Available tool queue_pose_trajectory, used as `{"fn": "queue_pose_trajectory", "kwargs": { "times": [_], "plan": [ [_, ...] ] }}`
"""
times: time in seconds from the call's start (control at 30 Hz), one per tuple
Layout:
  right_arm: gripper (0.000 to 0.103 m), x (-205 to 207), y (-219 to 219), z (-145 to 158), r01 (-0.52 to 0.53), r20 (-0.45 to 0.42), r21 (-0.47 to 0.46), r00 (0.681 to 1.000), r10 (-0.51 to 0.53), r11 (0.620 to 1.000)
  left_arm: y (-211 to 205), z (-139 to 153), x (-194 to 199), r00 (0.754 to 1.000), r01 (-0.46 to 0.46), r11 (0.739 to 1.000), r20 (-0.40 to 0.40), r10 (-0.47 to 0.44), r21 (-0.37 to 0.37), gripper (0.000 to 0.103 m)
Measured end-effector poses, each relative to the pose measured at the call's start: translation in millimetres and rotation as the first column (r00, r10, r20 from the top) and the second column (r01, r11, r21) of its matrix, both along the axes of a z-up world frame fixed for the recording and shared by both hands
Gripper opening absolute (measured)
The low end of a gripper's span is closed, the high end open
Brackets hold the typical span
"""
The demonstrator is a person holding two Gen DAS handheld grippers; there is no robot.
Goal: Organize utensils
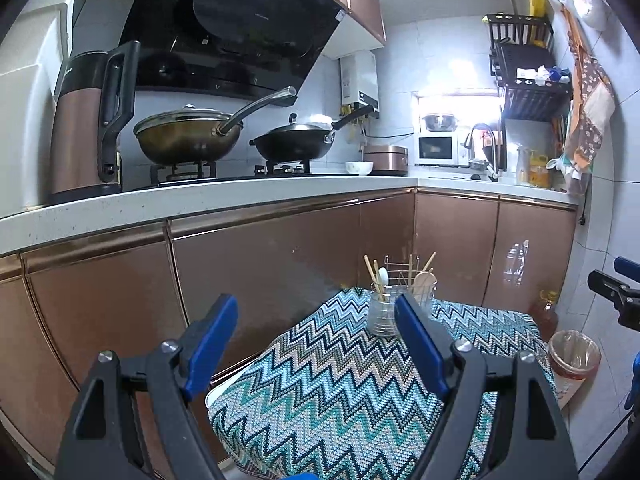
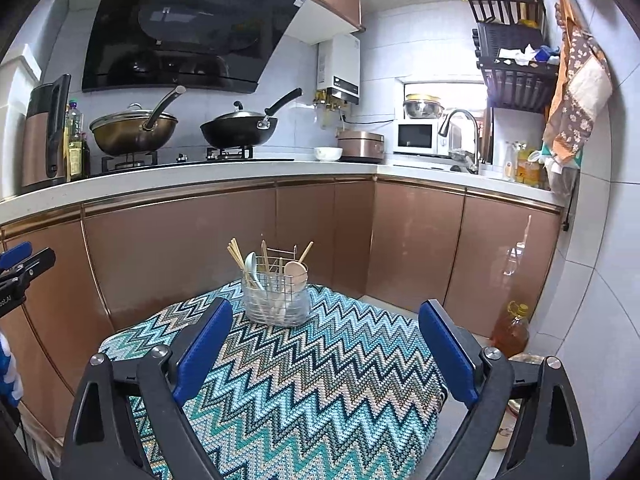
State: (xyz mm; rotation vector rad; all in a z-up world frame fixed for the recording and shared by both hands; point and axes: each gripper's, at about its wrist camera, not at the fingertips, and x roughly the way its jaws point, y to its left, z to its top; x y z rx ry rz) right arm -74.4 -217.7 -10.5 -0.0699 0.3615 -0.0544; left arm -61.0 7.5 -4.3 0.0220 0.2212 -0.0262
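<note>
Both hand-held grippers are wide open and hold nothing. The left hand-held gripper (image 1: 316, 344) and the right hand-held gripper (image 2: 326, 348) hang over the near part of the cloth (image 2: 304, 392), apart from the holder (image 2: 277, 300), which stands at the far edge of the small bench.

The utensils already stand inside: chopsticks (image 2: 236, 254) lean to the left, a pale spoon (image 2: 251, 263) is beside them, and a wooden spoon (image 2: 295, 271) is on the right. I think the sorting is nearly done, or the next step is a small correction.

To do it well, I would take one thin handle high up, between the flat blue pads, and lift straight. The holder is a light wire frame with a clear liner, so a side push can tip it. The cloth is a woven zigzag fabric, soft and a little wrinkled, so the base is not very steady.
</note>
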Motion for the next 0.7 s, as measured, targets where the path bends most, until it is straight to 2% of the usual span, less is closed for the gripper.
{"fn": "queue_pose_trajectory", "kwargs": {
  "times": [0.43,0.7],
  "plan": [
    [0.097,-3.0,5.9,1.9,0.013,0.002,-0.021,1.000,-0.013,1.000,-1.2,3.0,-4.3,1.000,-0.007,1.000,0.015,0.007,0.000,0.080],
    [0.099,6.1,6.1,-2.6,0.010,-0.010,-0.046,1.000,-0.010,0.999,-5.2,0.8,11.1,1.000,-0.002,1.000,0.002,0.002,0.010,0.080]
  ]
}}
